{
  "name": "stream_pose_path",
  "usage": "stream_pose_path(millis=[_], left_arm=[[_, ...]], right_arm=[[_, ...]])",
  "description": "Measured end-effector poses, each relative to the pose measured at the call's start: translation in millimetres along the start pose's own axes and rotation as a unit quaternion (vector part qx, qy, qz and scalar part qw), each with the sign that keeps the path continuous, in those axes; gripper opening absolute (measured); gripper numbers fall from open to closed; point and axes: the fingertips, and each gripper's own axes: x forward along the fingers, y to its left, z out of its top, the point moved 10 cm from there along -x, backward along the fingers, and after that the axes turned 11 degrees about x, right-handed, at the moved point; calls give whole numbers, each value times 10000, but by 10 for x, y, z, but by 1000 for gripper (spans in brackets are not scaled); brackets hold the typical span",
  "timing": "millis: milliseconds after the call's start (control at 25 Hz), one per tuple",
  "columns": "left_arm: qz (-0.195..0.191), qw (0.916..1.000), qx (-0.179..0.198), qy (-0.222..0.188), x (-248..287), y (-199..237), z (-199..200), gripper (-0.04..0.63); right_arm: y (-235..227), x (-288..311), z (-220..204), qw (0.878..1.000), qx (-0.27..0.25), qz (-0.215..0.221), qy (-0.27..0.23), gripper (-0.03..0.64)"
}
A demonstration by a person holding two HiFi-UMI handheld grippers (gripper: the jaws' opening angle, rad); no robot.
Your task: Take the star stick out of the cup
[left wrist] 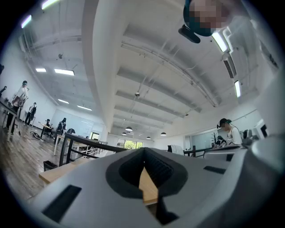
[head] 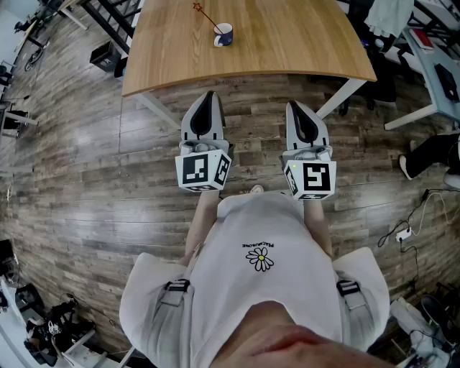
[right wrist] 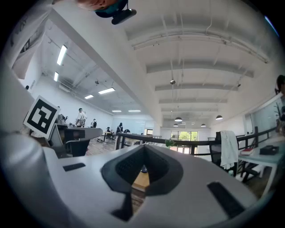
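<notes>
table (head: pixel 287 43): wooden, cup (head: pixel 223 34) on it | floor (head: pixel 108 180): wood planks | both jaws: pressed together

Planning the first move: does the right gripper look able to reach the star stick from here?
Probably not yet: the right gripper hangs shut over the floor, short of the table; nothing blocks the star stick in the cup.
</notes>
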Motion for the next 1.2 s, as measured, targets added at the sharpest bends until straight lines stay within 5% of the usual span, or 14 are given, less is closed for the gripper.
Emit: stream_pose_path(millis=[440, 800, 1200], left_arm=[[-370, 9969, 695, -23, 67, -58, 39, 15], [-22, 9973, 677, 268, -21, 61, 28, 15], [194, 9974, 641, 253, 246, 182, -158, 15]], right_arm=[[82, 98, -105, 9992, -71, 89, 379, 8], [137, 111, -298, 9943, 682, 625, 531, 8], [91, 345, -439, 9906, 510, 1015, 761, 9]])
